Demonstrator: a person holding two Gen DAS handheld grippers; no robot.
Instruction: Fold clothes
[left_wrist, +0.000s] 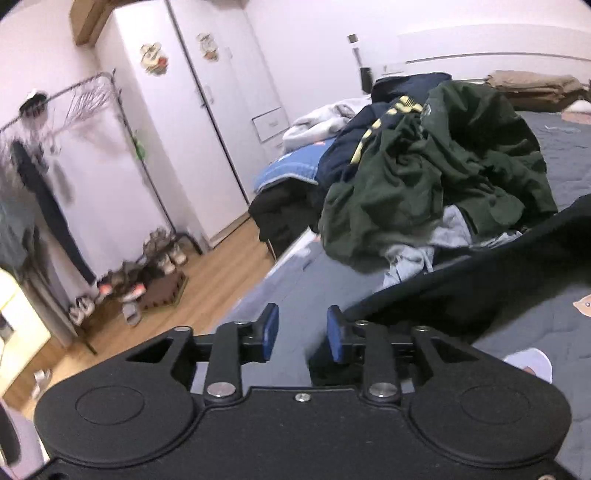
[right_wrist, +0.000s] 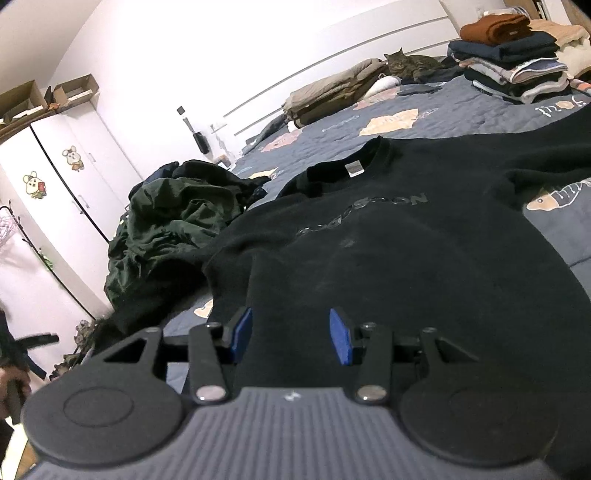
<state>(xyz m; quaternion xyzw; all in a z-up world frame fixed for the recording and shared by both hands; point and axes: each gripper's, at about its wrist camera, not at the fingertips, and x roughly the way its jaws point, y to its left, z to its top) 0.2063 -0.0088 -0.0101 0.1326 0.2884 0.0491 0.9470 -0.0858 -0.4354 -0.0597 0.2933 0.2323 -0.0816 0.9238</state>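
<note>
While both pairs of blue-padded jaws stand spread with nothing between them, the right gripper (right_wrist: 291, 334) hovers low over the lower body of a black sweatshirt (right_wrist: 388, 251), which lies spread flat, front up, on the grey quilted bedspread (right_wrist: 461, 114), its neck label and faint chest lettering turned away from the camera. Whether the right fingertips actually touch the fabric cannot be told. The left gripper (left_wrist: 302, 334) sits at the bed's edge, its right finger just beside the hem or sleeve of the same black sweatshirt (left_wrist: 480, 280), its left finger over bare bedspread (left_wrist: 291, 280). Beyond the sweatshirt rises a crumpled heap of unfolded clothes: a dark green garment (left_wrist: 436, 177) on top, a pale grey piece (left_wrist: 424, 251) under it, and a navy garment with yellow lettering (left_wrist: 354, 147) behind. Farther along the bed a stack of folded clothes (right_wrist: 513, 59) stands near the headboard, with a tabby cat (right_wrist: 410, 64) lying beside a folded tan blanket (right_wrist: 332, 96). Off the bed, a white wardrobe (left_wrist: 177, 110) with cartoon stickers, a clothes rack (left_wrist: 74, 110) with hangers and several pairs of shoes (left_wrist: 147, 266) line the wooden floor.
</note>
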